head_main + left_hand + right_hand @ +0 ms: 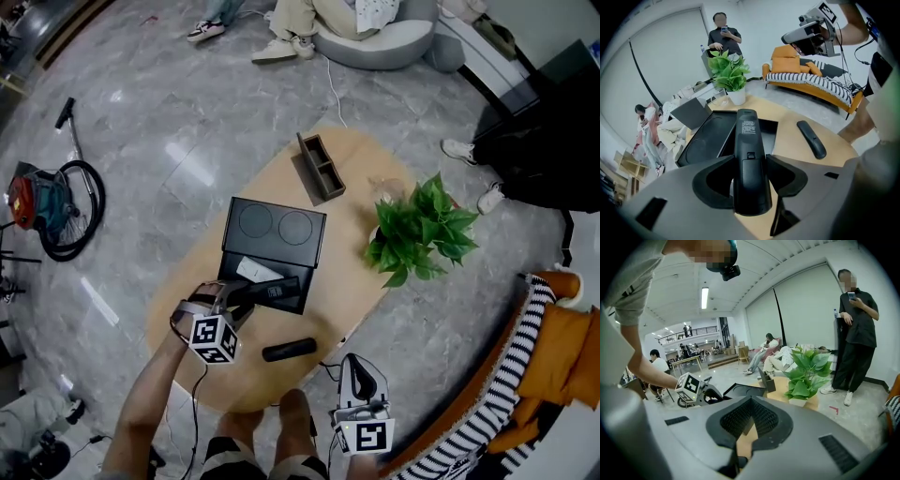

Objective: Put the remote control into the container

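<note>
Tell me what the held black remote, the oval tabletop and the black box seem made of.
Black remote control: likely moulded plastic, matt; battery-cover seam, printed label.
Oval tan tabletop: wood or wood-look laminate, smooth; grain unclear.
Flat black box: plastic or coated card, satin; soft sheen, pressed circles.

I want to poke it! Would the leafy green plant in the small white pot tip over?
Probably, if pushed high: the leafy green plant spreads much wider than its small white pot. The thin leaves would likely just bend.
</note>
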Motion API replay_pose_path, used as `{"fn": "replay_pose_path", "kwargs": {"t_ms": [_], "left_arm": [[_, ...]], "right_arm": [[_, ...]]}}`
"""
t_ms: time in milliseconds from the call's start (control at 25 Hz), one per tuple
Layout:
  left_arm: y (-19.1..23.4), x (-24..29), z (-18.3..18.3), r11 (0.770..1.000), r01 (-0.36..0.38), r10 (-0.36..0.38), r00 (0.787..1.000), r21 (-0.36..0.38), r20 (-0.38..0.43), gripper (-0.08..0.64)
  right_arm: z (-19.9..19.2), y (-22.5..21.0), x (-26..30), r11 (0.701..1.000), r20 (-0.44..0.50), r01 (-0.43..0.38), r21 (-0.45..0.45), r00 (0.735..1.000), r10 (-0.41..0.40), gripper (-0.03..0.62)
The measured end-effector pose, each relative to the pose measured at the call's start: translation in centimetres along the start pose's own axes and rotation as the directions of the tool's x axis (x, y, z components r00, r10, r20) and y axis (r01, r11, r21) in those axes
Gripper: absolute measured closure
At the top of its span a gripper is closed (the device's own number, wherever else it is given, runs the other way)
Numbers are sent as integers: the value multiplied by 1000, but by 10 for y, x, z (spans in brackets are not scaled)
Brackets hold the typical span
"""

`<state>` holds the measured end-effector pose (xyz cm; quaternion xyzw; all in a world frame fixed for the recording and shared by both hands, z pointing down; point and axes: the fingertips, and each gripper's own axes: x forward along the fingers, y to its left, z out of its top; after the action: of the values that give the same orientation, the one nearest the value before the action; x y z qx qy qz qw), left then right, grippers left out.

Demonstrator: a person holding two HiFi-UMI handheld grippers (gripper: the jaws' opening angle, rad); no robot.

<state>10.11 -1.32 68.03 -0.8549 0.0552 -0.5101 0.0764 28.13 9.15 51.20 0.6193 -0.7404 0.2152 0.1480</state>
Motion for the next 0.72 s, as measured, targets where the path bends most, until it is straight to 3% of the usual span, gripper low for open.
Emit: {"fn": "replay_pose_path", "kwargs": {"t_ms": [720], "left_arm": [[9,68,-20,993,116,-115,991,9,-73,341]], "right_arm": [[-8,-39,36,999,-48,18,33,999,-16,581]]}}
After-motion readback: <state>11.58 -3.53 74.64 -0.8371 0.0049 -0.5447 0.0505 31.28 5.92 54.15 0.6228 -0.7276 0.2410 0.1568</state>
